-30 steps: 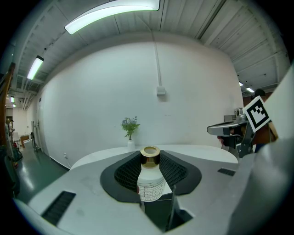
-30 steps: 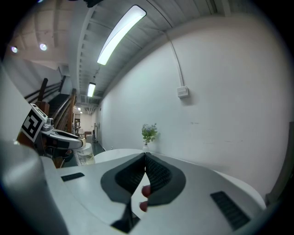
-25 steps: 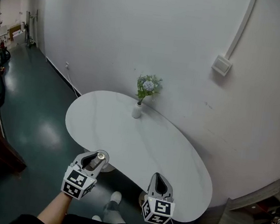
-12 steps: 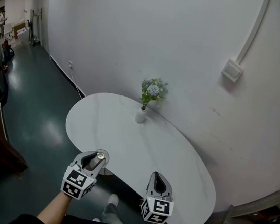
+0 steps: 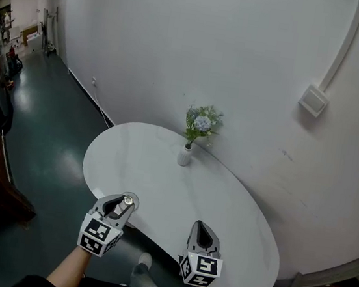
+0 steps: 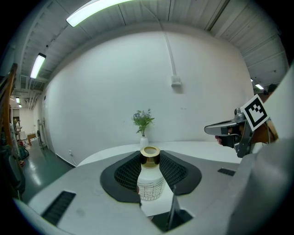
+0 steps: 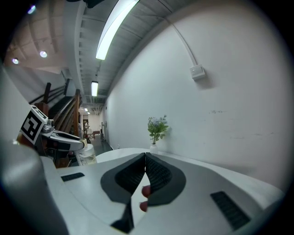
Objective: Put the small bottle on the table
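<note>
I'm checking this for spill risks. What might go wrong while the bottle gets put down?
The small bottle, held in the left gripper, hangs about over the near edge of the table; set down there, it might tip off onto the floor. Carried much farther in, it may knock the flower vase.

left gripper: holds small bottle | table: flower vase

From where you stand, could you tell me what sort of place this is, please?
Probably a workshop or lab hall: glossy dark green floor, ceiling strip lights, and one white oval table with a flower vase.
</note>
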`<state>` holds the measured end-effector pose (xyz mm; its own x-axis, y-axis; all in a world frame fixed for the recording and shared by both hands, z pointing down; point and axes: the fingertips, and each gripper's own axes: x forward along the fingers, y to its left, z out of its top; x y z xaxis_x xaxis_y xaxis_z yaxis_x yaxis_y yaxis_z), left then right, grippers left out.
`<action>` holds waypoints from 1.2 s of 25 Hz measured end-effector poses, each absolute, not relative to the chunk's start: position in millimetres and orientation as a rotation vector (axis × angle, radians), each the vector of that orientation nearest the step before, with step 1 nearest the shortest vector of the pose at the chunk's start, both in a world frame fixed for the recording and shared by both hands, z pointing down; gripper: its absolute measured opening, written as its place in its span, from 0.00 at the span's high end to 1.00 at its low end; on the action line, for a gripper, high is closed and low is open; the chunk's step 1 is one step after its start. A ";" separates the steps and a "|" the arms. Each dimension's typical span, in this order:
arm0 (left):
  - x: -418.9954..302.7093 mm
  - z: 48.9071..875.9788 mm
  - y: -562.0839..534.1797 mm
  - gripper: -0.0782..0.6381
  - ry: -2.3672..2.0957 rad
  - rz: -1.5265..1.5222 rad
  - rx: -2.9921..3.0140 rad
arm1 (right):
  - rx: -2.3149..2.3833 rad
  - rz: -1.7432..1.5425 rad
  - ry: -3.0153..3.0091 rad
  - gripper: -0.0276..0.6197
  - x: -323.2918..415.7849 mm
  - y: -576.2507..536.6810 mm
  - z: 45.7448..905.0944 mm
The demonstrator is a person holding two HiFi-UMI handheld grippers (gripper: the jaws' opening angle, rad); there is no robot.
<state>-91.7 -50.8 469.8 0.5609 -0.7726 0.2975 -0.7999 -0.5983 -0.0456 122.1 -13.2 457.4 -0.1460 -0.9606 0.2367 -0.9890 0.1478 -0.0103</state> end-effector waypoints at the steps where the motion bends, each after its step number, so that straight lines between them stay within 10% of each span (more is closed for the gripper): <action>1: -92.6 471.5 -56.5 0.71 -1.363 0.444 2.685 | 1.922 0.247 -2.244 0.86 121.0 -19.7 459.4; 30: -80.4 477.9 -188.1 0.71 -1.475 0.486 2.581 | 1.782 0.327 -2.301 0.86 135.3 -167.4 482.5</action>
<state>-80.4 -188.1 477.9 0.4706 -0.8148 0.3384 -0.8563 -0.5142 -0.0472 135.3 -167.4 482.5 -0.2454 -0.9218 0.3001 -0.9689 0.2433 -0.0450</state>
